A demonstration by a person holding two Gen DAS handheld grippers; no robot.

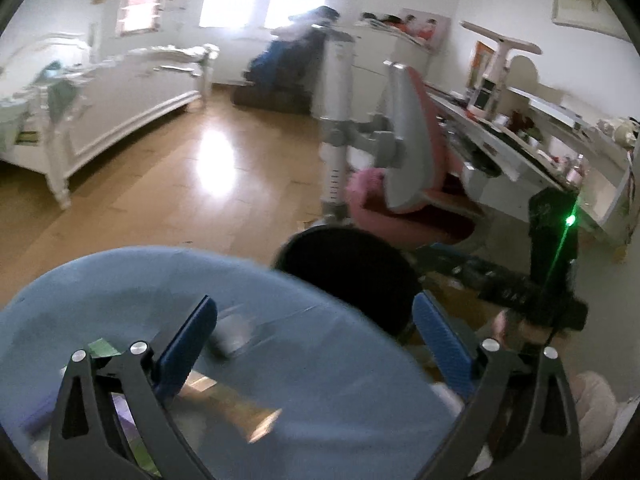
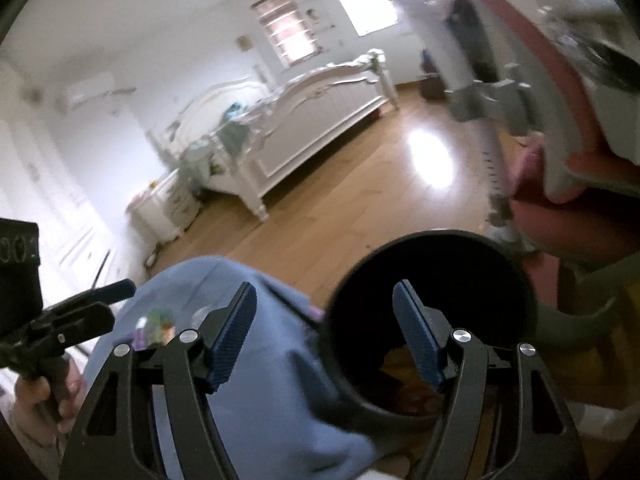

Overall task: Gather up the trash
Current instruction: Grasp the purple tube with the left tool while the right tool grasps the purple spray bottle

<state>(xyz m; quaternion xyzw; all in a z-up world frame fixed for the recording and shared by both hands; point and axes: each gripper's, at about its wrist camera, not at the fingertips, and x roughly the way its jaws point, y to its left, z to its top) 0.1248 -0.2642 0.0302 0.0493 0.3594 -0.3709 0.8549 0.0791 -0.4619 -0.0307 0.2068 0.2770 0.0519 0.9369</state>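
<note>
Blue cloth-covered round surface (image 1: 248,344) fills the lower half of my left wrist view; just past its far edge sits the round black bin (image 1: 352,276), which I take to be the trash container. In the right wrist view the same black bin (image 2: 432,312) is centre-low, mouth towards me, with something brownish inside that's too dark to identify.

Left gripper (image 1: 316,336): fingers spread wide, nothing between them. Right gripper (image 2: 328,332): also wide open and empty, its right finger (image 2: 416,336) overlapping the bin opening, the left one over the blue cloth.

Trash candidates: a small greyish blurred lump (image 1: 230,338) on the cloth between my left fingers, and small green-purple scraps (image 2: 154,328) at lower left of the right view. Both too blurred to name.

Risks as I judge them:
- Both views are motion-smeared, so closing now could miss the lump or pinch cloth instead.
- Pinched cloth gets dragged and could spill the scraps onto the wooden floor (image 1: 160,176).
- The bin looks light; a nudge from the right finger on the rim could tip or shove it.
- The other gripper shows at the frame edge in each view, close enough to collide over the cloth.
- The pink-and-grey chair (image 1: 404,168) stands right behind the bin, limiting reach.
</note>
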